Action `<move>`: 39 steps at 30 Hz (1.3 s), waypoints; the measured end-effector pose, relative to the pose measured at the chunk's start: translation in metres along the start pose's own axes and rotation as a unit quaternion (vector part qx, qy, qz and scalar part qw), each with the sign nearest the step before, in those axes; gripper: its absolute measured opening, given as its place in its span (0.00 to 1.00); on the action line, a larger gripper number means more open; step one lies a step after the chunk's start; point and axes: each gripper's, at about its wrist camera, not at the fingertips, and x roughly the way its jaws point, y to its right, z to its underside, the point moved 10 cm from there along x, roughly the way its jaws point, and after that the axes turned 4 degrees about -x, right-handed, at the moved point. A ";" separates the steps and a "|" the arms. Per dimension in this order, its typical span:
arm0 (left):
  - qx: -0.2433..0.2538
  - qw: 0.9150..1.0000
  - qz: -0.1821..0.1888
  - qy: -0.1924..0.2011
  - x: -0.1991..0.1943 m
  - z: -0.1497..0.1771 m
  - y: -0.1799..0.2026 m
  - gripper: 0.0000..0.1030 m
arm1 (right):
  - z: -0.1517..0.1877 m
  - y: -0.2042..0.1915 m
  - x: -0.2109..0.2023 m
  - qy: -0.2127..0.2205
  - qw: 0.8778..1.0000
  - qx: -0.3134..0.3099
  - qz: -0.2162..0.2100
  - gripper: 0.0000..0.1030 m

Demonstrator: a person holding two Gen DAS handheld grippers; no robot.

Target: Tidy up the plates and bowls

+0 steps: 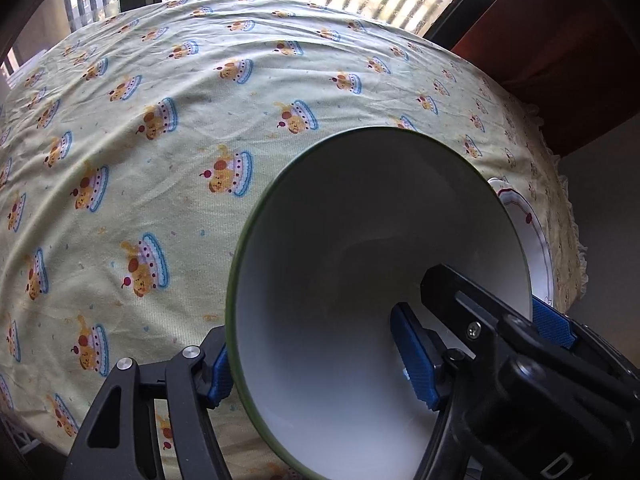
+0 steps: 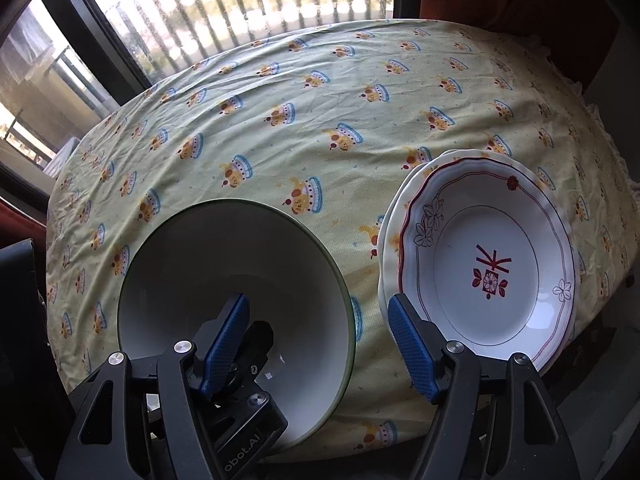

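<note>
Two grippers, both parted. Left gripper [image 1: 322, 354] straddles the near rim of the green-edged bowl [image 1: 360, 248], pads apparently clear of it, though the view is tight. Bowl rests on the printed tablecloth [image 1: 160, 140]. Right gripper [image 2: 318, 350] empty, just beside stacked plates [image 2: 490, 264]. Step: placement done. Next: withdraw cleanly.

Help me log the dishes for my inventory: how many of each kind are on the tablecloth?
Bowls: 1, the green-rimmed white bowl
Plates: 2, the patterned plate stacked on a plain scalloped plate
Total: 3 dishes visible; anything inside or under the bowl cannot be told.
</note>
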 end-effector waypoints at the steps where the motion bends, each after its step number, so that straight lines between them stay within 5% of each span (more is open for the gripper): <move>1: 0.001 1.000 0.005 0.001 0.000 0.000 0.001 0.67 | 0.001 0.001 0.001 -0.002 1.000 0.004 0.002 0.73; 10: 0.006 1.000 0.013 0.000 0.001 -0.001 0.002 0.66 | 0.005 0.004 0.008 -0.010 0.999 0.036 -0.016 0.73; 18: -0.016 0.999 -0.030 0.017 -0.002 -0.004 -0.001 0.66 | 0.001 0.004 0.025 -0.038 0.996 0.035 -0.073 0.72; 28: -0.029 0.996 -0.083 0.026 -0.004 -0.002 -0.001 0.66 | -0.001 -0.012 0.038 -0.073 0.985 0.001 -0.157 0.47; 39: -0.001 0.995 -0.099 0.019 -0.007 -0.005 0.001 0.66 | -0.001 -0.018 0.039 -0.072 0.989 -0.033 -0.127 0.46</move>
